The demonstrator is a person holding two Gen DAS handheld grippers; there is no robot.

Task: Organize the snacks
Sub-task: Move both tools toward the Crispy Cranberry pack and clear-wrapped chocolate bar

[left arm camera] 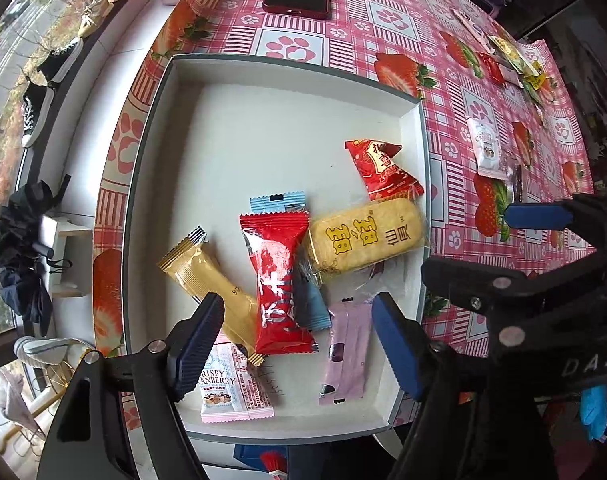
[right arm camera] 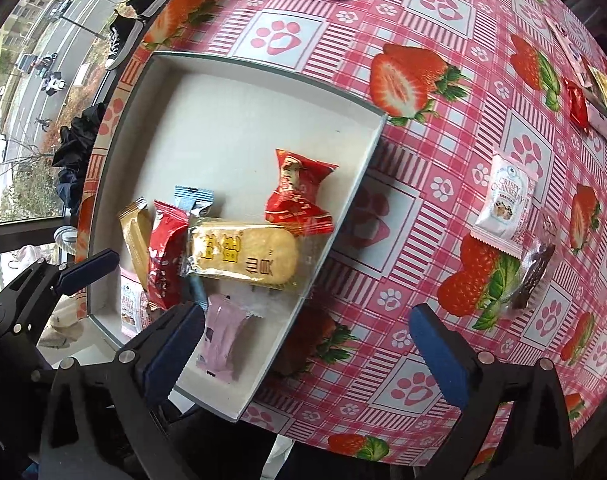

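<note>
Open left hand-held gripper over snacks in white box

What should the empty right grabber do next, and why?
Probably move the right gripper toward the cranberry packet on the tablecloth. Its jaws are open with nothing between them, and that snack lies outside the white box.

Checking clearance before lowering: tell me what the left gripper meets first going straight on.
Most likely the red wrapped snack between the open left gripper fingers, lying atop others in the white box; depth is unclear.
</note>
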